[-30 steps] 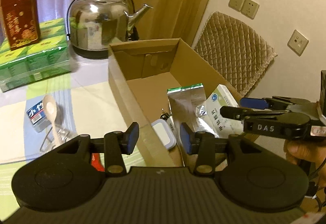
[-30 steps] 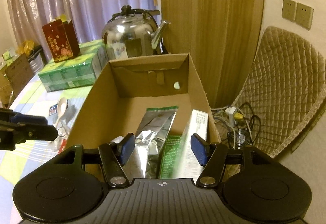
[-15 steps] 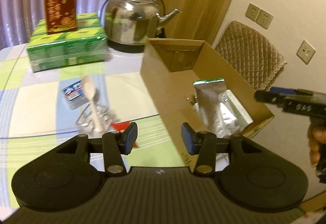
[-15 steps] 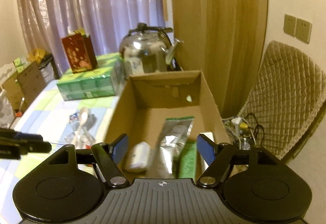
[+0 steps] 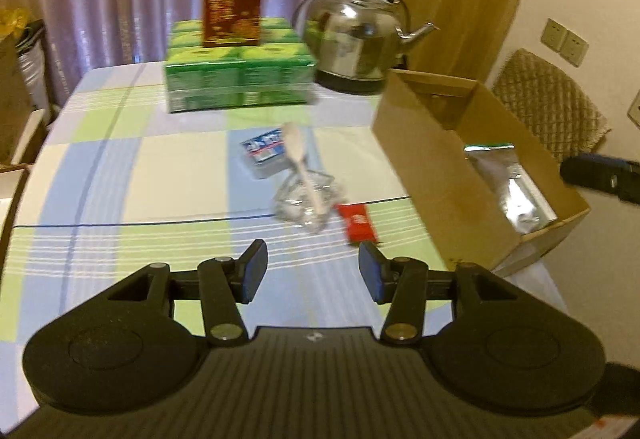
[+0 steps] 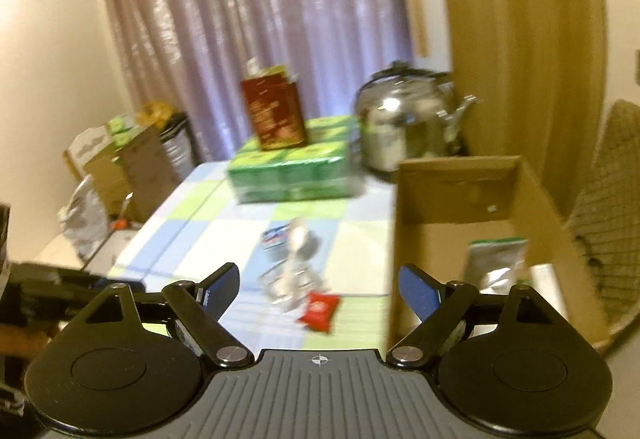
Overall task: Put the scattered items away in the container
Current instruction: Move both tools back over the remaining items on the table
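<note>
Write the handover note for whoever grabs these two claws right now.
Left claw: open, empty, over the table, facing the loose items.
Right claw: open, empty, also facing them.
Cardboard box on the table's right side holds a silver foil pouch; other contents are too blurred to name.
Left on the checked tablecloth: red packet, white spoon on a clear glass dish, blue-and-white pack.
Next, probably the red packet, which is nearest.

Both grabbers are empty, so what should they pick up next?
Probably the left gripper should reach forward to the red packet. It lies nearest on the table, outside the cardboard box, and the fingers are open.
</note>
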